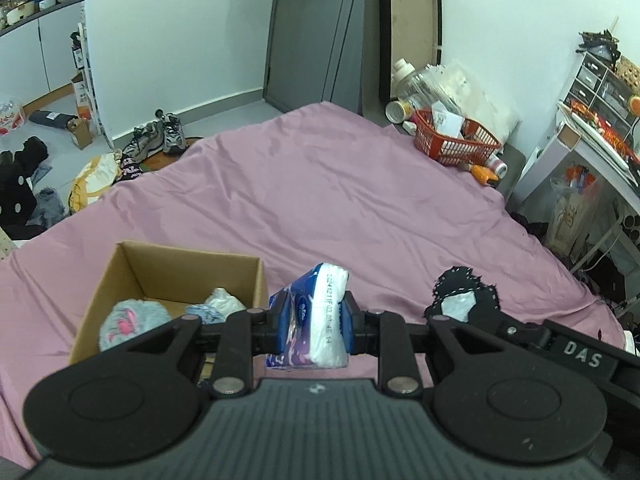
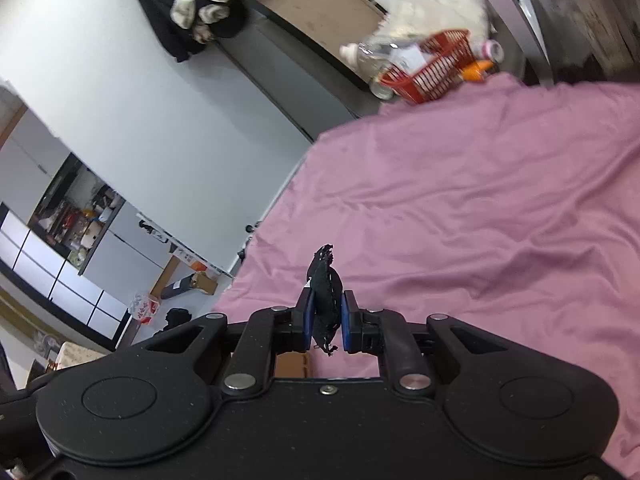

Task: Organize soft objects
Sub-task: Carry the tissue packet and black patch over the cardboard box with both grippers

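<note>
My left gripper [image 1: 310, 322] is shut on a blue and white tissue pack [image 1: 316, 312], held above the pink bed sheet just right of an open cardboard box [image 1: 132, 268]. The box holds a fluffy grey-blue soft item [image 1: 134, 322] and a pale crumpled item [image 1: 220, 304]. My right gripper [image 2: 326, 320] is shut on a black lacy cloth [image 2: 325, 296] and holds it above the bed. That cloth, with a white patch, also shows in the left wrist view [image 1: 464, 294], with the right gripper's body [image 1: 568, 350] below it.
The pink sheet [image 1: 320, 184] covers the bed. A red basket [image 1: 456, 136] with bottles and papers sits at the far corner. Shoes [image 1: 160, 136], bags and clothes lie on the floor at left. A cluttered white desk [image 1: 592, 152] stands at right.
</note>
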`<action>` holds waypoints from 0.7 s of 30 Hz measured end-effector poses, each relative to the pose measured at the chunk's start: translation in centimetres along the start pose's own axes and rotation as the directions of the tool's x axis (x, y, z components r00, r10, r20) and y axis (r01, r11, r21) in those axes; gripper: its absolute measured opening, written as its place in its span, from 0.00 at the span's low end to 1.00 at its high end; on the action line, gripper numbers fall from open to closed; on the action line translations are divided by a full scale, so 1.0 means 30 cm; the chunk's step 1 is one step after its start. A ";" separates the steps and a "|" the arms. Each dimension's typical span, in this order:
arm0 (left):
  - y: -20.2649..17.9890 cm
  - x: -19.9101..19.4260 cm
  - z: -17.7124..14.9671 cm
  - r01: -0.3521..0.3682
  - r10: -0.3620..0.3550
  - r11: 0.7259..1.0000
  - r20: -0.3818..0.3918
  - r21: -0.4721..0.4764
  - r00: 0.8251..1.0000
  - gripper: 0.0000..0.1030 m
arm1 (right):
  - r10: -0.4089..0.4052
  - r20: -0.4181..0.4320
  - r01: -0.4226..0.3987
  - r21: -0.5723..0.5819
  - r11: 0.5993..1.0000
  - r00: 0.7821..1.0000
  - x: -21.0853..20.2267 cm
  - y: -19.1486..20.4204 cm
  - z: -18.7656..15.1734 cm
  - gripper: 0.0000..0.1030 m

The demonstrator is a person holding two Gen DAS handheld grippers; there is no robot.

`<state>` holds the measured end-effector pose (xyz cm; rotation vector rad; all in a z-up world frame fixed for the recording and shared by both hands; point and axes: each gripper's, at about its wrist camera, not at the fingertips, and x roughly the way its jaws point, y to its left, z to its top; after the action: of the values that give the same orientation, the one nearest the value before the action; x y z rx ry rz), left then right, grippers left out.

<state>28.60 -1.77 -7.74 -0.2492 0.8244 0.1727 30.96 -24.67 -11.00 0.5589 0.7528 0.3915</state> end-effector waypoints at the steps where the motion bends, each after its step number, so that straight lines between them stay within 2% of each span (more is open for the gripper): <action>1: 0.005 -0.012 0.001 0.000 0.000 1.000 0.005 -0.002 1.000 0.24 | 0.002 0.004 -0.002 -0.013 1.000 1.000 -0.009 0.013 -0.002 0.13; 14: 0.108 -0.129 -0.007 0.003 0.000 0.999 0.049 -0.048 0.999 0.24 | 0.018 0.019 -0.016 -0.097 0.995 1.000 -0.088 0.114 -0.054 0.13; 21: 0.194 -0.184 0.008 -0.004 0.010 0.996 0.072 -0.090 0.997 0.24 | 0.038 0.004 -0.037 -0.134 0.990 0.999 -0.080 0.161 -0.077 0.13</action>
<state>23.66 3.56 -4.38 -0.3223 0.7464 0.2245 27.02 -21.36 -8.20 0.4488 0.7046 0.4714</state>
